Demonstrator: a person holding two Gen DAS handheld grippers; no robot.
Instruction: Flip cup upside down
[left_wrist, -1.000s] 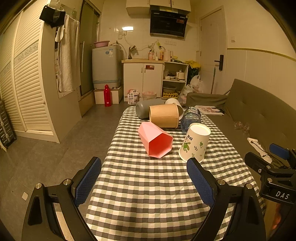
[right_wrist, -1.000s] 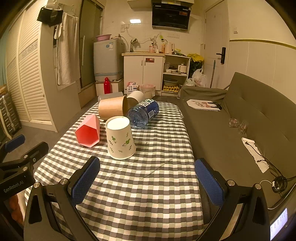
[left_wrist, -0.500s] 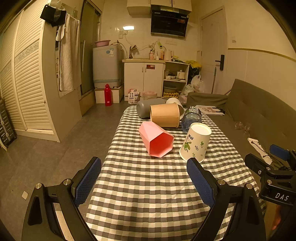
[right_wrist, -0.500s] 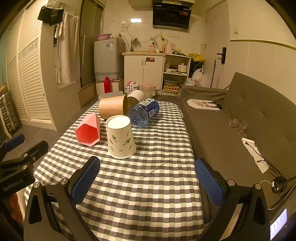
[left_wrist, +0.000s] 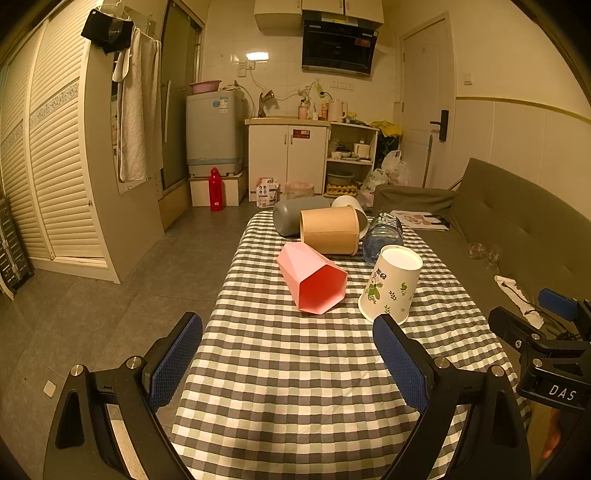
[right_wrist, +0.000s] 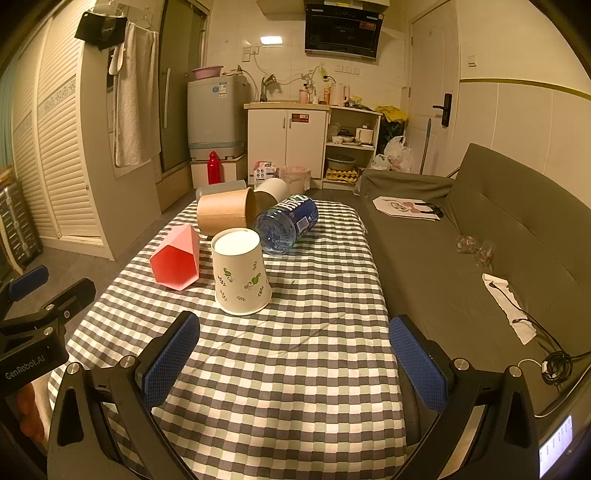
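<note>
A white paper cup with green leaf prints (left_wrist: 391, 286) (right_wrist: 240, 275) stands upside down on the checked tablecloth (left_wrist: 295, 376) (right_wrist: 288, 369), its wide rim down and flat base up. My left gripper (left_wrist: 288, 354) is open and empty, well short of the cup, which is ahead and to its right. My right gripper (right_wrist: 293, 354) is open and empty, with the cup ahead and slightly left of its centre. Each gripper shows at the edge of the other's view.
A pink hexagonal cup (left_wrist: 314, 280) (right_wrist: 177, 260) lies on its side left of the white cup. Behind are a brown paper tub (left_wrist: 330, 230) (right_wrist: 225, 216), a blue water bottle (right_wrist: 288, 223), a grey container (left_wrist: 299, 218). A grey sofa (right_wrist: 480, 236) runs along the right.
Both grippers have drifted very slightly; the cups have not moved. Both stay open and empty.
</note>
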